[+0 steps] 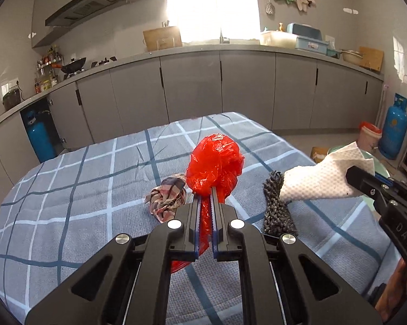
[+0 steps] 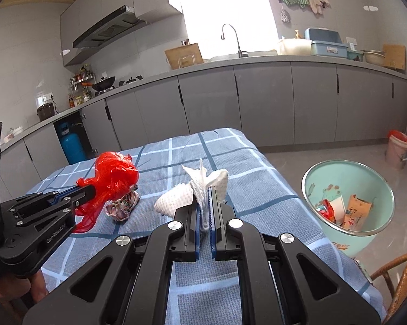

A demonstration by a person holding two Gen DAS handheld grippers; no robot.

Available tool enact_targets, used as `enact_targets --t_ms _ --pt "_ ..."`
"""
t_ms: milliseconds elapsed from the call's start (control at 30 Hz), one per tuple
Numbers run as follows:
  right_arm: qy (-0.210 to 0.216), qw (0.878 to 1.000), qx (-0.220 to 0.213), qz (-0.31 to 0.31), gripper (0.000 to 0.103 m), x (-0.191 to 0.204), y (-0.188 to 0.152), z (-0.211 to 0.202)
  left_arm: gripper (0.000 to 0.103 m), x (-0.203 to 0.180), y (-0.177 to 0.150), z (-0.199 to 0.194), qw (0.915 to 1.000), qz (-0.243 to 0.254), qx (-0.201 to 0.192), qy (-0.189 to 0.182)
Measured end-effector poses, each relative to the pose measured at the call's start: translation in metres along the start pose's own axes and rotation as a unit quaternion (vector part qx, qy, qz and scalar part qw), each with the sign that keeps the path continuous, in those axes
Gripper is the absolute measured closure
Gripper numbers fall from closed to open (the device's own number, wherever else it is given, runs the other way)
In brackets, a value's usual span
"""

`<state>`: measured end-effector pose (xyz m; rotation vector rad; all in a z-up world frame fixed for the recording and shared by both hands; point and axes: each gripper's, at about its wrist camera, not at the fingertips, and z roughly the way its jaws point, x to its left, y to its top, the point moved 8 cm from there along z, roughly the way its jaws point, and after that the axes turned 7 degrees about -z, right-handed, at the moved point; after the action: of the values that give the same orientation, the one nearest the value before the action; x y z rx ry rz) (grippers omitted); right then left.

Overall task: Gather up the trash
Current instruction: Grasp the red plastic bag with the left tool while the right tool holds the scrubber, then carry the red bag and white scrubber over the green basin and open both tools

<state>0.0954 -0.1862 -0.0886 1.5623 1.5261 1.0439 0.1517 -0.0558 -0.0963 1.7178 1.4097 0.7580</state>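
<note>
left gripper (image 1: 205,203) has its jaws clamped on the tail of a crumpled red plastic bag (image 1: 215,163), bulk ahead of the tips. right gripper (image 2: 202,203) pinches a white paper towel (image 2: 195,189). both look light, floppy; the bag's probably slippery, so grab bunched folds.

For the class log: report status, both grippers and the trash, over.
Left gripper shut on red plastic bag. Right gripper shut on paper towel. Trash bin right of table, nothing blocking.

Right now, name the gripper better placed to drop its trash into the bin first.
Right. The right gripper, shut on the white paper towel, is on the side of the mint-green bin beside the table. The left gripper, holding the red plastic bag, sits farther from it.
</note>
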Motion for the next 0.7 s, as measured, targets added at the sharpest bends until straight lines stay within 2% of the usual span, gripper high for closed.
enact_targets --t_ms 333,700 --pt "-0.001 1.000 -0.027 0.009 0.096 -0.008 0.013 -0.020 0.096 -0.016 0.012 -0.018 0.9999 -0.006 -0.011 0.005" --pt "-0.012 0.999 -0.042 0.024 0.096 -0.026 0.017 -0.035 0.096 -0.033 0.019 -0.024 0.9998 -0.009 -0.016 -0.007"
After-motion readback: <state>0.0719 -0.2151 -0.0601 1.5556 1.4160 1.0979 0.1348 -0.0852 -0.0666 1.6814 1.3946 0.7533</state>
